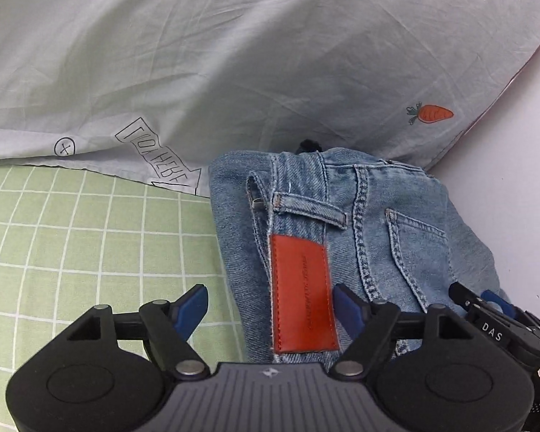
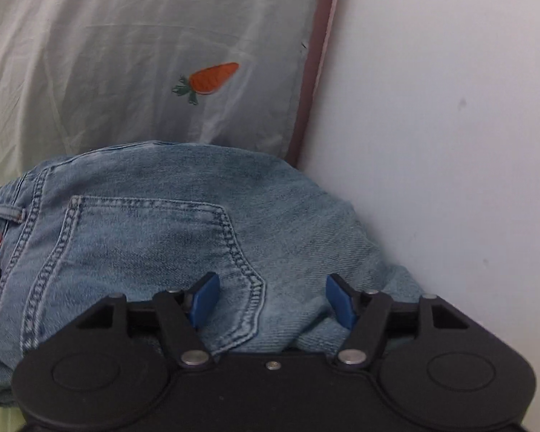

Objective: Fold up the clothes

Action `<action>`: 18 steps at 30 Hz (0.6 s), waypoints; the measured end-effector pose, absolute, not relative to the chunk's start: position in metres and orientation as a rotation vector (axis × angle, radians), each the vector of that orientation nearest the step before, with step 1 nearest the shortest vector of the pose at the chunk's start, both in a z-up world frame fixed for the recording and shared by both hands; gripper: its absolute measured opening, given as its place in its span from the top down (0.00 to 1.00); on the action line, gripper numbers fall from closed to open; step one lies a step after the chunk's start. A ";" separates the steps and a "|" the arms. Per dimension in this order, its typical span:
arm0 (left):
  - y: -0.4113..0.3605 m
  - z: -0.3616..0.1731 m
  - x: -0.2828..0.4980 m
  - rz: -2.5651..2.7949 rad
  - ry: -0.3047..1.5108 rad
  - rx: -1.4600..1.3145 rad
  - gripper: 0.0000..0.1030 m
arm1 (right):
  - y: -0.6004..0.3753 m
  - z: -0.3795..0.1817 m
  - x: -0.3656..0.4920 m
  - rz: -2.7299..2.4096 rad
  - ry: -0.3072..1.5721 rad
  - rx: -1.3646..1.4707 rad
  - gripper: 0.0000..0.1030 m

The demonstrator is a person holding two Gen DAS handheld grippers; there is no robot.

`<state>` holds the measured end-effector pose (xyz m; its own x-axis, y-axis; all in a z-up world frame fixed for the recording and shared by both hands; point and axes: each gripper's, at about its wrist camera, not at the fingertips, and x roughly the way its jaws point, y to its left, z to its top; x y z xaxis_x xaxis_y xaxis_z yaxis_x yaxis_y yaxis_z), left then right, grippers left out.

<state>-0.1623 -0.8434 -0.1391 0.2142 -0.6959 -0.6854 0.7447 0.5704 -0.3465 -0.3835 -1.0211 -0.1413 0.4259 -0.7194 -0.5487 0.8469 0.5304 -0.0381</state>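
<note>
Your left tool [image 1: 270,309] hangs over the waistband end of a folded pair of light-blue jeans [image 1: 378,223], its blue fingers [image 1: 192,309] spread wide: one sits over the green checked bed sheet [image 1: 72,244], the other over the denim just right of the orange-red leather patch [image 1: 302,295], with nothing pinched between them. Your right tool [image 2: 273,302] is likewise spread apart, its blue pads [image 2: 205,298] standing either side of the pointed lower end of the back pocket [image 2: 151,252], over the cloth and not clamped on it; whether the pads touch the denim cannot be told. In the left wrist view your right tool's tip shows at the jeans' right edge, close beside the left one. The jeans lie as a compact folded bundle on the bed, in the corner where a pale grey pillow [image 1: 234,54] meets the white wall [image 2: 450,126]; their far edge rests against the pillow and their right side lies close to the wall. An embroidered carrot [image 2: 208,78] marks the pillowcase above the jeans, and a hand-drawn lettered arrow [image 1: 158,158] shows on its lower edge near the sheet.
</note>
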 end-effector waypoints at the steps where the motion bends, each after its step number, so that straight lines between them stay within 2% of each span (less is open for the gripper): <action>1: -0.840 -0.132 -0.168 -1.001 0.891 0.081 0.26 | -1.021 -0.137 -0.384 -1.005 0.554 0.284 0.33; 2: -0.836 -0.125 -0.174 -1.002 0.867 0.099 0.26 | -1.016 -0.131 -0.383 -1.016 0.564 0.274 0.30; 6: -0.809 -0.097 -0.204 -0.999 0.790 0.147 0.21 | -0.975 -0.107 -0.390 -1.012 0.516 0.202 0.02; 11: -0.756 -0.060 -0.259 -1.031 0.660 0.183 0.05 | -0.897 -0.079 -0.423 -1.036 0.510 0.153 0.01; 13: -0.732 -0.046 -0.284 -1.040 0.592 0.180 0.02 | -0.865 -0.072 -0.435 -1.084 0.535 0.125 0.01; 18: -0.676 -0.025 -0.327 -1.036 0.503 0.181 0.00 | -0.796 -0.062 -0.463 -1.056 0.530 0.136 0.01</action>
<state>-0.3274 -0.6760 -0.0251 0.4086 -0.7764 -0.4798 0.8575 0.5066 -0.0895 -0.4626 -0.7963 -0.0617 0.3804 -0.7919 -0.4777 0.8560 0.4970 -0.1424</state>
